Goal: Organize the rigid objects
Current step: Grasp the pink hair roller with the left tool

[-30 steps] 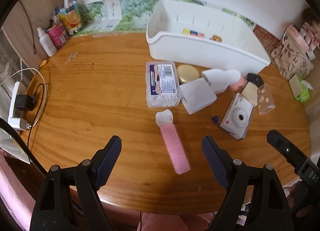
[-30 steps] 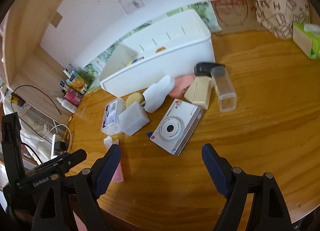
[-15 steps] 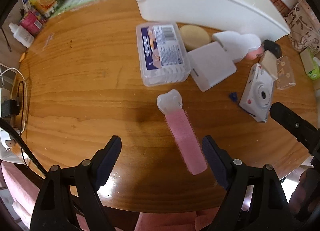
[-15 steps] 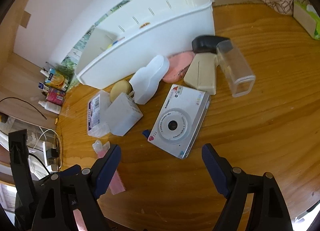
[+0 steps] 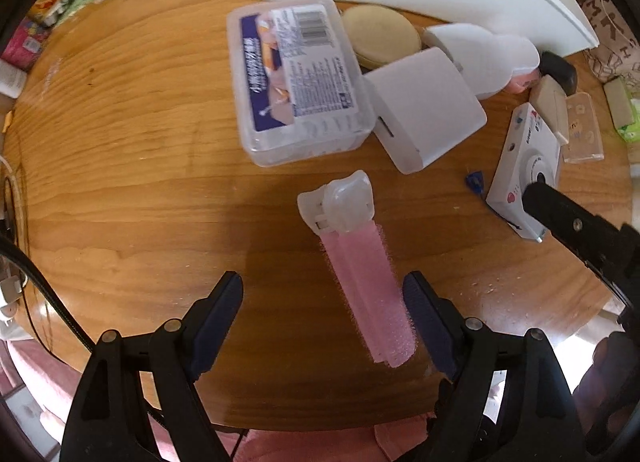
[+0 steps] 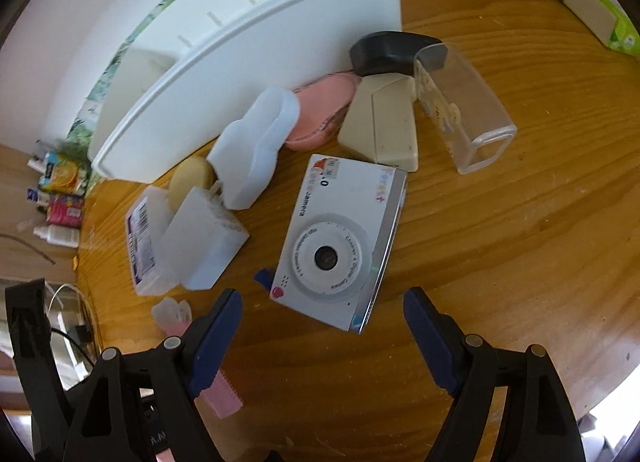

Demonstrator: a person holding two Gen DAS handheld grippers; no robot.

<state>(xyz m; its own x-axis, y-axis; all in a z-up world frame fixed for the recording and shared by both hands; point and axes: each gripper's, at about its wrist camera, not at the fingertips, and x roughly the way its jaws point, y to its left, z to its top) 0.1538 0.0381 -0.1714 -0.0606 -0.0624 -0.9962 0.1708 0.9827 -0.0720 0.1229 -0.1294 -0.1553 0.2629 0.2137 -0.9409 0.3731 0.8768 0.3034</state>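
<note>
Jaws of the left gripper [image 5: 322, 302] stood apart around the pink hair roller [image 5: 366, 282] lying on the table [image 5: 120, 142]; the right gripper [image 6: 322, 312], equally spread, hovered near the white toy camera [image 6: 340, 238].

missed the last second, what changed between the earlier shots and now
Both claws came down closer to the table. The left claw, open, now straddles the pink hair roller clip; the right claw, open, closes in on the toy camera. Nothing is gripped; the objects and white bin lie unmoved.
</note>
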